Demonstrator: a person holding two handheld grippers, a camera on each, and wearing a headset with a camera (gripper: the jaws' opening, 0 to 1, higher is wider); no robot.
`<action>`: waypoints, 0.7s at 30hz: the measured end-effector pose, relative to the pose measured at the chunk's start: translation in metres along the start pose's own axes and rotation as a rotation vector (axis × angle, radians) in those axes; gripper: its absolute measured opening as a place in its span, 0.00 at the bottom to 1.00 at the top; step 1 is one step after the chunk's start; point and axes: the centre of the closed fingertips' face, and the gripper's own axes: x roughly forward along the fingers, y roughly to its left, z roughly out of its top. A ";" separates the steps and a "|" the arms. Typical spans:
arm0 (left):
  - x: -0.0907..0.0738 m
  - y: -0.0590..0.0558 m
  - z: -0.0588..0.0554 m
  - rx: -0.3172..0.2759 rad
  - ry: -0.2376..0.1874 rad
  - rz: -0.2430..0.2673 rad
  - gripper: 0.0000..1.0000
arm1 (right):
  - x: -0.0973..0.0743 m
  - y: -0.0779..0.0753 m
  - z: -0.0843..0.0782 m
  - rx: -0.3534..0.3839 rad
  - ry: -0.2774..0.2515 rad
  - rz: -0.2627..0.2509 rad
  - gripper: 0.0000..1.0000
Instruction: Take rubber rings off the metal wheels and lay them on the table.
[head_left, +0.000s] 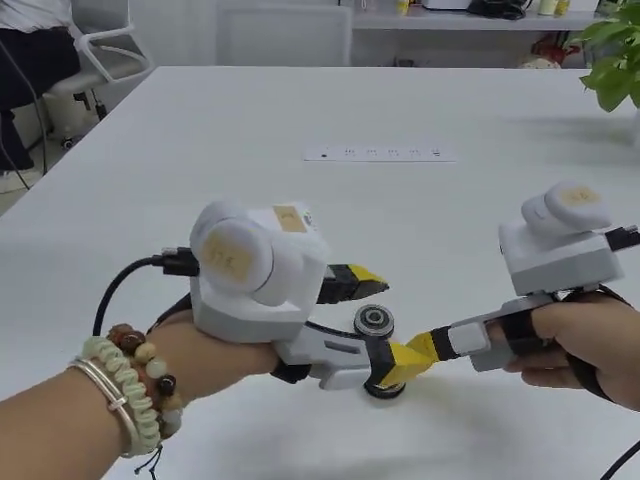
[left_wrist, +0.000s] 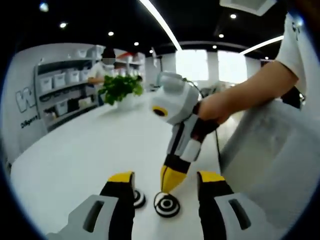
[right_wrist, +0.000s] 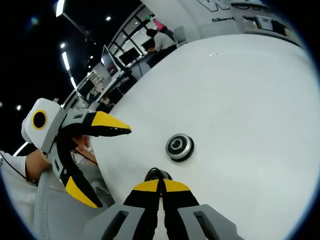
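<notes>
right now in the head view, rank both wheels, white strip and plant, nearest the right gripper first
1. near wheel, at the tips of the right gripper
2. far wheel, just beyond
3. white strip, mid-table
4. plant, far right corner

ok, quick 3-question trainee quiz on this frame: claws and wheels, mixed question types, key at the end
1. True or false: the left claw is shut.
2. How many wheels lie on the table?
3. Which claw has its tip at a wheel's edge? A) left claw B) right claw C) neither

Key:
1. False. Its jaws stand open.
2. Two.
3. B. The right claw is shut, with its tip at the edge of the nearer wheel.
</notes>
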 end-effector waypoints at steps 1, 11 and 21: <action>-0.002 0.000 0.002 -0.008 -0.004 -0.004 0.51 | 0.000 0.000 -0.001 -0.002 0.003 -0.002 0.00; -0.041 0.011 0.030 0.014 0.008 0.025 0.59 | 0.000 0.002 0.000 -0.012 0.005 -0.003 0.00; -0.099 0.016 0.035 0.007 -0.011 0.135 0.66 | -0.006 0.000 0.007 0.002 -0.031 -0.001 0.00</action>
